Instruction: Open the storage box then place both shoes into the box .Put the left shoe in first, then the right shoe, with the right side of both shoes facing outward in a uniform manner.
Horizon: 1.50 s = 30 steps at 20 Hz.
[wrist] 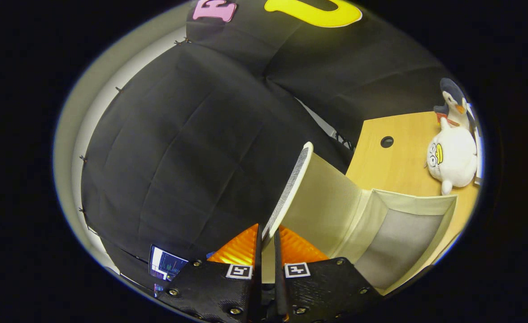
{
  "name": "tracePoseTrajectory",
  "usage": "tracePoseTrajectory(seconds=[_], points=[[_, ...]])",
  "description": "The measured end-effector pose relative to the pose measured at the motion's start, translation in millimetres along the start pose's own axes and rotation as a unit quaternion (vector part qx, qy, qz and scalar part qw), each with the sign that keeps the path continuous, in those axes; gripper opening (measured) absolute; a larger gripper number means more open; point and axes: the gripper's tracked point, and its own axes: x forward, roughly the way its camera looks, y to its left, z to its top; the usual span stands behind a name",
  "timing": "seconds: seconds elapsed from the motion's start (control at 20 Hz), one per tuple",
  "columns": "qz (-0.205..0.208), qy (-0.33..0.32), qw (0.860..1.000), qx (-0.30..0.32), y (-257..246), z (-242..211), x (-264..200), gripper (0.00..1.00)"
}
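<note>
Pale fabric lid (290, 188) pinched edge-on between the nearly closed fingers of the gripper (266, 242), raised off the storage box (398, 237) open just ahead to the right. Beyond, on the wooden table (394, 166), two plush toys (452, 152). Black cloth wall (192, 143) behind.

The storage box (380, 224) is sitting open on the wooden desk (403, 157), toward its near edge. It is pale cream, with soft fabric-like walls and a greyish inner panel showing inside. Its lid (290, 193) is standing raised and tilted, seen edge-on, with a thin light rim and a fine mesh-like face. The lid's lower edge is running down between the fingers (276, 251), which are closing narrowly around it and appear to be pinching it.
</note>
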Motion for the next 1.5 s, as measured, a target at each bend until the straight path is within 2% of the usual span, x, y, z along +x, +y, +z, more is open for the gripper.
tracePoseTrajectory(seconds=[0.1,0.2,0.25,0.35,0.4,0.55,0.65,0.9,1.15,1.5], points=[[-0.017,0.007,1.0,-0.004,0.2,-2.2,15.2,0.12],[-0.034,0.01,0.999,-0.02,-2.0,-4.1,26.5,0.3],[-0.041,0.01,0.999,-0.025,-2.2,-5.6,29.9,0.41],[-0.055,0.01,0.998,-0.029,-6.5,-5.3,29.4,0.76],[-0.063,0.007,0.998,-0.03,-9.5,-5.4,27.6,0.82],[-0.082,0.0,0.996,-0.029,-19.6,-1.0,9.7,0.84],[-0.094,-0.005,0.995,-0.027,-28.1,3.5,-9.8,0.98],[-0.122,-0.027,0.992,-0.012,-54.1,5.6,-59.3,0.97],[-0.172,-0.046,0.984,-0.024,-88.0,0.0,-121.6,0.97],[-0.255,-0.043,0.966,-0.009,-156.4,-41.3,-200.6,0.97]])
